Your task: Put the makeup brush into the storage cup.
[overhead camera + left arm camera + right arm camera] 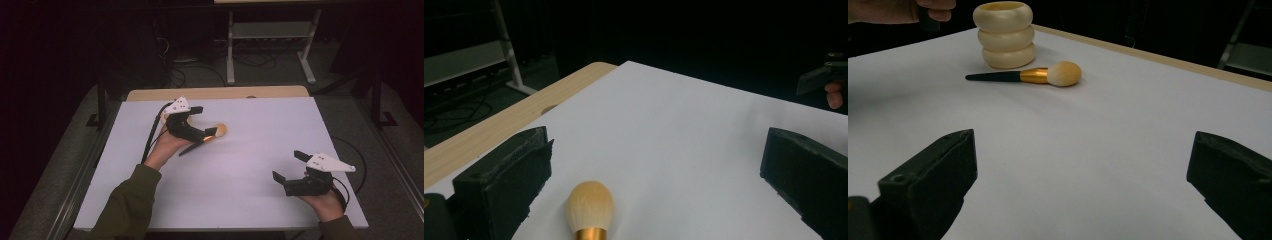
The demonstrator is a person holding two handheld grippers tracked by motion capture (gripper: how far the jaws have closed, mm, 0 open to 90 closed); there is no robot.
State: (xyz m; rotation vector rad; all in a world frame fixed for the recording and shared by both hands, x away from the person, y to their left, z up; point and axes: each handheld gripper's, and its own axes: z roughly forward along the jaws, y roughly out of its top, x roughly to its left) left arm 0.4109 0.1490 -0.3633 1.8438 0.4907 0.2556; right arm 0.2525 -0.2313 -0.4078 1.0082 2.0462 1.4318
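Note:
A makeup brush (207, 135) with a black handle, gold ferrule and tan bristle head (590, 205) lies flat on the white table top (250, 170). My left gripper (205, 120) is open just above it, and the bristle head lies on the table between the wide-apart jaws (654, 165). A cream ribbed pot (1004, 35) stands upright right behind the brush (1023, 76). At the near right my right gripper (288, 165) is open and holds nothing, well apart from the brush; its jaws (1080, 165) point toward it.
A light wooden strip (215, 93) runs along the table's far edge. Beyond it stand a white metal frame (270, 30) and cables on the dark floor. A hand (898, 10) shows at the top left of the right gripper view.

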